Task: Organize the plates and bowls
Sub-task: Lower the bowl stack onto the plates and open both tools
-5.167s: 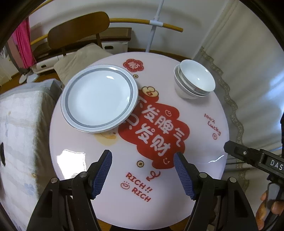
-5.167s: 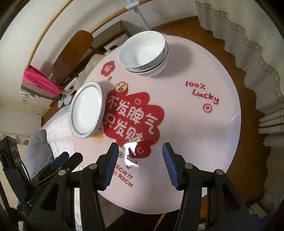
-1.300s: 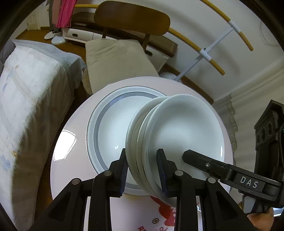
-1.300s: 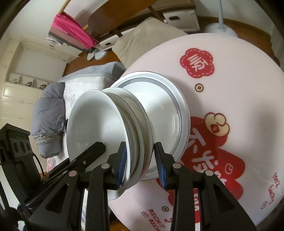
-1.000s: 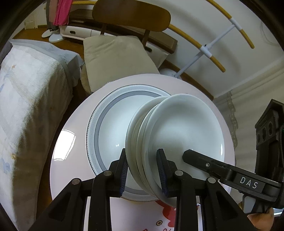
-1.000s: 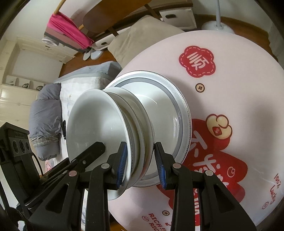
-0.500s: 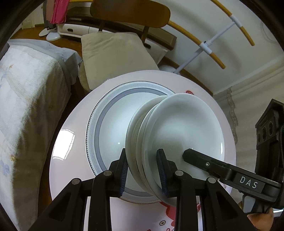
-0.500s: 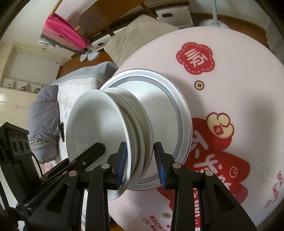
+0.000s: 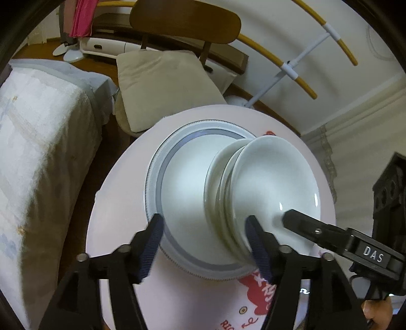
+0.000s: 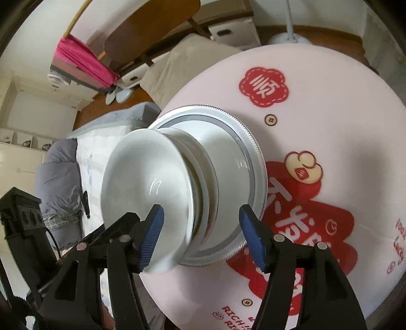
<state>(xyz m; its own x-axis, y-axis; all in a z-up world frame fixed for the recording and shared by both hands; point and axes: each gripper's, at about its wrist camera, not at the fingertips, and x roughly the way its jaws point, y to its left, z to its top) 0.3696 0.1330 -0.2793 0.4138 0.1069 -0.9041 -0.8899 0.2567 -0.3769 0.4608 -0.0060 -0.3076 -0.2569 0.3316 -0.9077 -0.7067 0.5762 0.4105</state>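
Observation:
A stack of white bowls point(image 9: 266, 177) stands on the grey-rimmed plate point(image 9: 153, 177) at the far side of the round pink table point(image 9: 119, 203). My left gripper point(image 9: 204, 238) straddles the near wall of the stack. Its jaws are opening and its pads point(image 9: 152, 236) stand off the bowls. In the right wrist view the bowls point(image 10: 142, 172) sit on the plate point(image 10: 236, 137), and my right gripper point(image 10: 201, 228) straddles their opposite wall. Its jaws are opening too, with the blue pads point(image 10: 250, 228) clear of the rim. Each gripper has one finger inside the top bowl.
Behind the table stands a wooden chair point(image 9: 185, 20) with a beige cushion point(image 9: 162, 83). A bed point(image 9: 38, 152) runs along the left. A white-and-yellow rack pole point(image 9: 289, 68) leans at the back. The printed part of the table point(image 10: 330, 127) lies to the right of the plate.
Both grippers were shut on the walls of the bowl stack; now both have opened wide and the stack rests on the plate.

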